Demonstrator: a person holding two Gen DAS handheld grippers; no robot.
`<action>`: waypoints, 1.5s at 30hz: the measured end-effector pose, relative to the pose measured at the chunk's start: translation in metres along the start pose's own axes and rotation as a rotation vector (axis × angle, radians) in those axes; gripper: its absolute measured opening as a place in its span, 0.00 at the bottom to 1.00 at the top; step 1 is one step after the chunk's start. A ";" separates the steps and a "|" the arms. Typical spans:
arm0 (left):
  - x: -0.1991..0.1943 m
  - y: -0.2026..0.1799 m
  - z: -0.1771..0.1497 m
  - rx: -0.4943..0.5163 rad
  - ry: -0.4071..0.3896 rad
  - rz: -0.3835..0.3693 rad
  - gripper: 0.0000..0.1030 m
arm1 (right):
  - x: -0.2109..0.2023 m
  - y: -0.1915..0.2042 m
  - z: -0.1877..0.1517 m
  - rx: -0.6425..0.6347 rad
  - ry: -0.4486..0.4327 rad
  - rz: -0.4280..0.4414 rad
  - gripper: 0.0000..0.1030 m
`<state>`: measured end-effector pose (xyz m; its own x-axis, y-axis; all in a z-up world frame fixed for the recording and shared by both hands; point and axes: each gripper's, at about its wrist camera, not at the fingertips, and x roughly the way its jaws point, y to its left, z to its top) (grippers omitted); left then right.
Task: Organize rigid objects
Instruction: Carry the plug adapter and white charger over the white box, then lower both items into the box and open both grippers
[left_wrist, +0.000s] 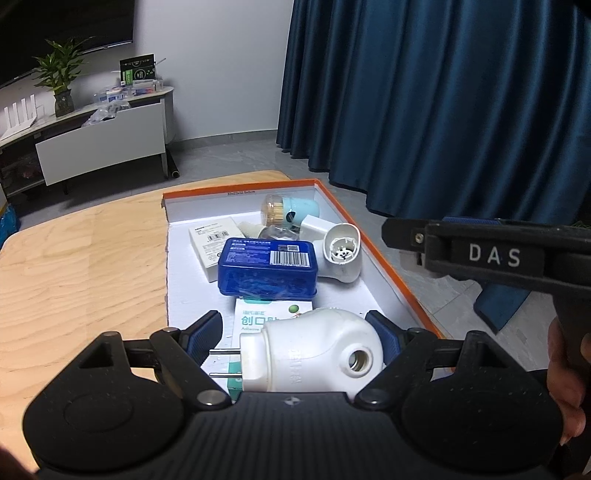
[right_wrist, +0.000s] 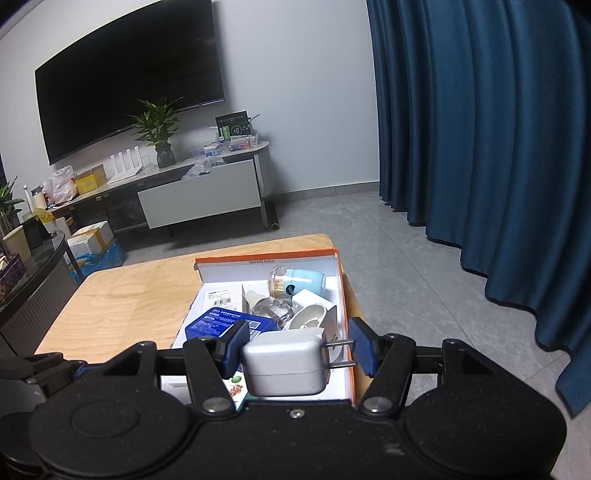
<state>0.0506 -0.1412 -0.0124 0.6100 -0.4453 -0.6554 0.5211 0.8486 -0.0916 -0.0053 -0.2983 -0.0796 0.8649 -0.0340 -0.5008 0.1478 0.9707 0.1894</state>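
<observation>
2 grippers hovered over the orange-rimmed box (left_wrist: 388, 258): left gripper (left_wrist: 295, 343) clamped a rigid plug-in vaporizer (left_wrist: 314, 350), right gripper (right_wrist: 295, 350) a slick white charger (right_wrist: 284, 363), best squeezed across flat sides.

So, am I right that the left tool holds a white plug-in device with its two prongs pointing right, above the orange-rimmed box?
Not quite: in the left wrist view the left tool holds the white plug-in device with its two prongs pointing left, not right. It is indeed above the orange-rimmed box.
</observation>
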 end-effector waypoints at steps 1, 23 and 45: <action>0.001 -0.001 0.000 0.000 0.002 -0.001 0.84 | 0.001 0.000 0.001 0.000 0.000 0.000 0.69; 0.015 -0.019 0.005 0.035 0.023 -0.026 0.84 | 0.028 -0.006 0.026 -0.040 0.016 0.023 0.69; 0.023 -0.023 0.003 0.042 0.041 -0.027 0.84 | 0.106 0.006 0.056 -0.092 0.079 0.092 0.71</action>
<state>0.0542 -0.1716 -0.0231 0.5713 -0.4548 -0.6832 0.5617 0.8236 -0.0786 0.1144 -0.3089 -0.0848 0.8320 0.0715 -0.5502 0.0220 0.9866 0.1614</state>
